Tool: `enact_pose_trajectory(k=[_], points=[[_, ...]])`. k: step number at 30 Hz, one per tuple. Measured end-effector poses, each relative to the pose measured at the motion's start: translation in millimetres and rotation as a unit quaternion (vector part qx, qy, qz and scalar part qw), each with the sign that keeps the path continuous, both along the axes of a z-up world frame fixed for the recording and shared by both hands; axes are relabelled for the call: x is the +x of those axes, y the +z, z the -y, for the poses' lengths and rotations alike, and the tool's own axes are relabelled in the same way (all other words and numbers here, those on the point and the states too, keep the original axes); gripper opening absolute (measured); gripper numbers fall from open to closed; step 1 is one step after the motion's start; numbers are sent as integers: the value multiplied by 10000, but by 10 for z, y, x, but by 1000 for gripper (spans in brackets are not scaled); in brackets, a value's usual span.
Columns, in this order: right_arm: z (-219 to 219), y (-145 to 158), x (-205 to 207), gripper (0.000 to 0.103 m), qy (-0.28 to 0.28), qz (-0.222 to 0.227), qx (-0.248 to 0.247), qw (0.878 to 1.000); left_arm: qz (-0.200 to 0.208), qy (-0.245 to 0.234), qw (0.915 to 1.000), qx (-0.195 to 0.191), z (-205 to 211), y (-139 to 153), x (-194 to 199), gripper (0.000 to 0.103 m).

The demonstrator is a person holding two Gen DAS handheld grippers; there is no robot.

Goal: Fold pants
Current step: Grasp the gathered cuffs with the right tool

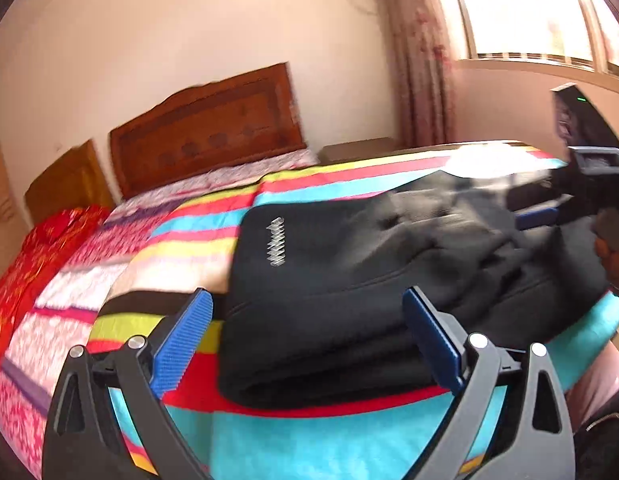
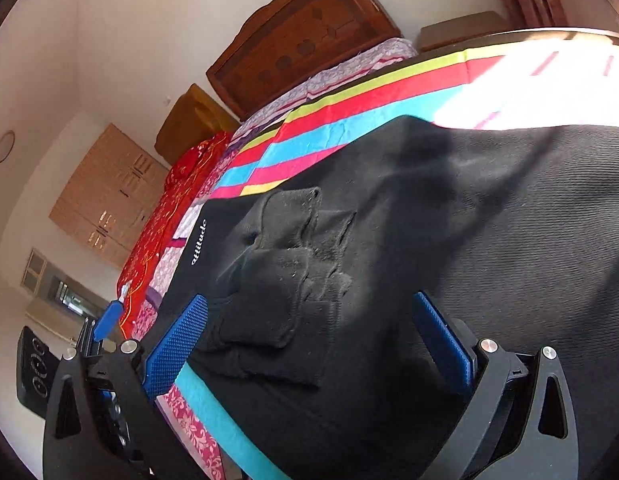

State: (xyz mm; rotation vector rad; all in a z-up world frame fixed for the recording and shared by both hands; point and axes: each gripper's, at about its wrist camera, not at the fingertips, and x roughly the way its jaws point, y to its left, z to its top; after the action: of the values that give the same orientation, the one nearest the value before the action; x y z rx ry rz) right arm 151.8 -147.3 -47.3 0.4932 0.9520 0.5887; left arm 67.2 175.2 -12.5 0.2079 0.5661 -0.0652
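Black pants [image 1: 349, 280] lie folded on a striped blanket [image 1: 181, 240], with white lettering [image 1: 277, 242] near their left edge. My left gripper [image 1: 307, 330] stands open at the near folded edge. The cloth lies between its blue pads [image 1: 181, 340], which do not press on it. In the right wrist view the pants [image 2: 469, 220] fill the frame, with a turned-out pocket [image 2: 285, 272] in front. My right gripper [image 2: 309, 344] is open over the pocket with its pads wide apart. One of its blue fingers [image 1: 537, 216] shows at the far right of the left wrist view.
The bed has a wooden headboard [image 1: 205, 128] and a red quilt [image 1: 37, 264] on its far side. A bright window [image 1: 529, 8] and a curtain [image 1: 421, 60] stand at the right. A wardrobe [image 2: 109, 192] lines the far wall. A hand [image 1: 613, 256] holds the right gripper.
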Motion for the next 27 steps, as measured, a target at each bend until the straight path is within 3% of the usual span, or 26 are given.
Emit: enact_pose_trajectory(k=[2, 5, 8, 11, 17, 19, 22, 27], points=[[-190, -13, -36, 98, 216, -23, -198, 9996, -87, 160, 9996, -217, -229, -58, 8, 93], [-423, -130, -72, 98, 559, -299, -447, 9970, -166, 192, 9995, -180, -322, -133, 4, 93], [-485, -116, -125, 98, 608, -191, -571, 9963, -235, 159, 9994, -178, -328, -212, 22, 93], [-480, -111, -69, 88, 658, -427, -58, 9969, -254, 146, 9991, -298, -349, -257, 19, 93], [-512, -196, 151, 65, 373, -669, 301, 9966, -276, 161, 9988, -358, -360, -288, 27, 93], [-511, -203, 169, 39, 291, -637, 171, 9974, -277, 176, 9988, -363, -363, -291, 26, 93], [-518, -142, 84, 23, 330, -377, 95, 9987, -258, 206, 9988, -355, -353, -277, 29, 93], [-431, 119, -126, 18, 263, 263, 119, 9992, -104, 139, 9998, -47, -223, -204, -25, 93]])
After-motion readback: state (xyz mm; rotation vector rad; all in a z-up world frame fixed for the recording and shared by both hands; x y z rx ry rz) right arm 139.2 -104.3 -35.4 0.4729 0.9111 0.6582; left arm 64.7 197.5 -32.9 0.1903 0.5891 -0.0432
